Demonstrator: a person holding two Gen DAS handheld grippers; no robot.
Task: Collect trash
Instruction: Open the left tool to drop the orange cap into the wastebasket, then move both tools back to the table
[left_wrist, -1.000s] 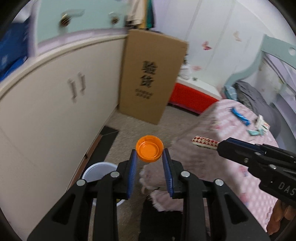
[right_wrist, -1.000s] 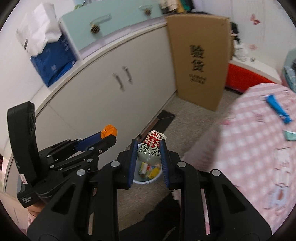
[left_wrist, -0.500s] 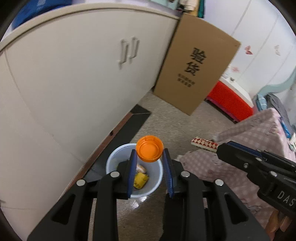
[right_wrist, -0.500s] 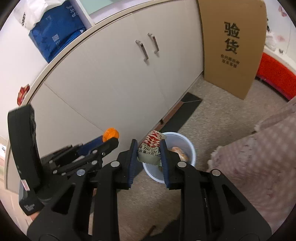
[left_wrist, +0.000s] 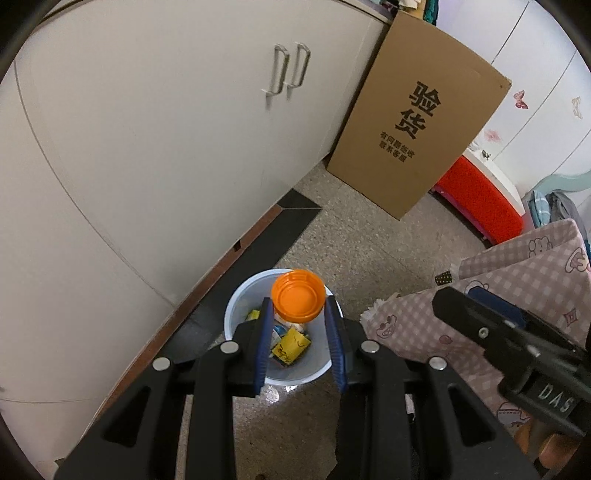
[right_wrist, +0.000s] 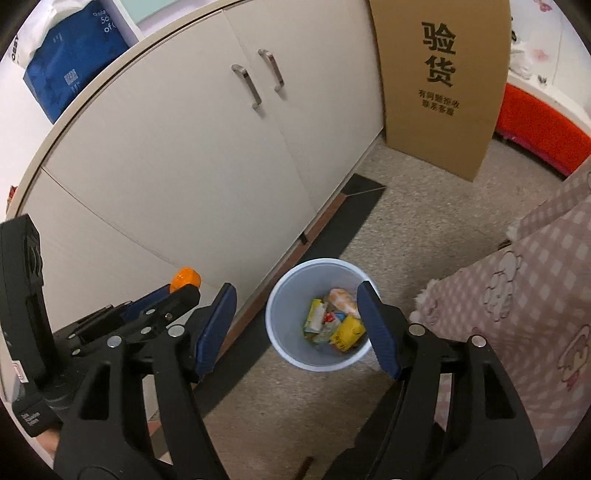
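Left gripper (left_wrist: 298, 325) pinched the orange lid (left_wrist: 298, 295) at its fingertips, flat face toward the camera; bin (left_wrist: 236, 306) lay directly below and just beyond the jaws; right gripper (right_wrist: 295, 310) jaws were spread, nothing between them, bin (right_wrist: 280, 295) framed between them; left nearer to dropping

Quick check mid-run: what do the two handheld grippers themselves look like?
Both are matte black plastic frames with triangular cutouts and silver round bolts. The left gripper and right gripper each carry blue finger pads. The right one's side shows white "DAS" lettering. No cables or sleeves visible.
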